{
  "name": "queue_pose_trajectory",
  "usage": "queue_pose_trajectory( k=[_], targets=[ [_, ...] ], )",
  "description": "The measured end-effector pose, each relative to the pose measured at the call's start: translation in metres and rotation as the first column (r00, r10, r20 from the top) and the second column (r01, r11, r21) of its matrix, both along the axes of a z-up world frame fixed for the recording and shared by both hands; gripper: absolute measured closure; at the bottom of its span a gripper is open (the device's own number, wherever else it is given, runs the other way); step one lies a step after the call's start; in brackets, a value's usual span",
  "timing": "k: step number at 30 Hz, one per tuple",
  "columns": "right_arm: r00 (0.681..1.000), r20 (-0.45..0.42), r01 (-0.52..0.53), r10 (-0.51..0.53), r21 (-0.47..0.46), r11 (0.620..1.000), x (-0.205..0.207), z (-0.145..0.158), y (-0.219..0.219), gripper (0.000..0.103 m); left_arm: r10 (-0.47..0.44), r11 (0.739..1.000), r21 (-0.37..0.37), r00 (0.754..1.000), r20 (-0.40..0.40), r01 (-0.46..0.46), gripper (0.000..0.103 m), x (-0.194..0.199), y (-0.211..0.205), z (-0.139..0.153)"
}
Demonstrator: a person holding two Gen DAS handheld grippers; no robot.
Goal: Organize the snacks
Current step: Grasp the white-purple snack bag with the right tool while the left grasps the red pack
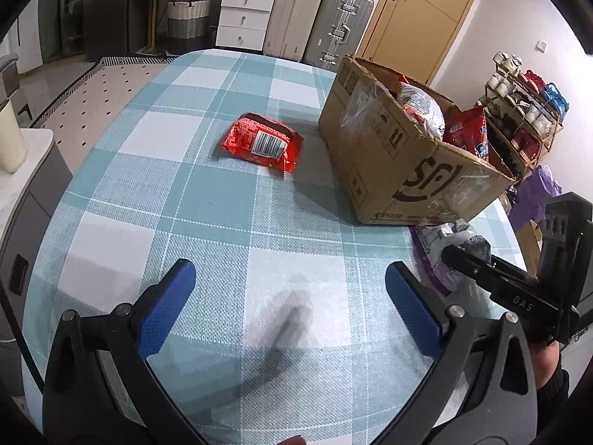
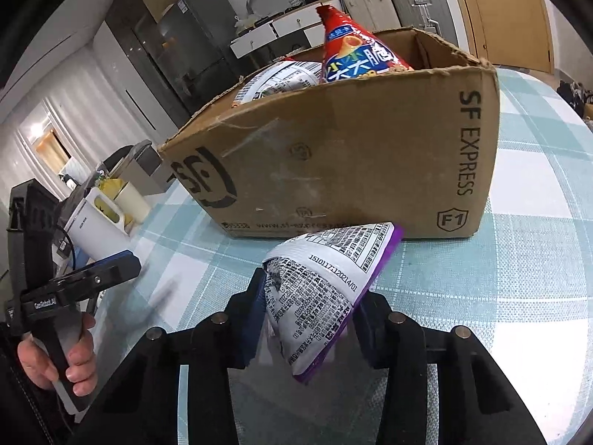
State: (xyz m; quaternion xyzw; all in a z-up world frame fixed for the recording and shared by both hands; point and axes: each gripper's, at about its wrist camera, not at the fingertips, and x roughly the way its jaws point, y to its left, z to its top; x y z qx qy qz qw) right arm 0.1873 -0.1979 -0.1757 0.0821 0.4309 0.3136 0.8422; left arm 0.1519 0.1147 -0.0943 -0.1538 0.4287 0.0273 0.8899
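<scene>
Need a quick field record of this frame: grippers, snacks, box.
left gripper: open, empty, over the table
right gripper: shut on the purple-edged white packet, just in front of the box
cardboard box: open, holds a red bag and a white packet
red packet: lies loose on the table, left of the box

Wooden door, white drawers, suitcases — shoe rack, checked tablecloth

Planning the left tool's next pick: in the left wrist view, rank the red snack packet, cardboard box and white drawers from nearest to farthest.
1. Red snack packet, ahead, mid-table.
2. Cardboard box, ahead on the right.
3. White drawers, against the far wall.
</scene>
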Motion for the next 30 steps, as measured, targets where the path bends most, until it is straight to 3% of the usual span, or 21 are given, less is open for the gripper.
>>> queue_pose_trajectory(
  k=[13, 30],
  targets=[
    [1.0, 0.018, 0.007, -0.007, 0.008, 1.0, -0.015, 0.009, -0.012, 0.061, -0.011, 0.998, 0.054, 1.0, -0.001, 0.011, 0.001, 0.021, 0.008, 0.004],
    [0.999, 0.023, 0.037, -0.037, 0.0, 0.999, -0.034, 0.021, -0.029, 0.061, -0.012, 0.993, 0.117, 1.0, -0.022, 0.015, 0.001, 0.092, 0.031, -0.005]
  ],
)
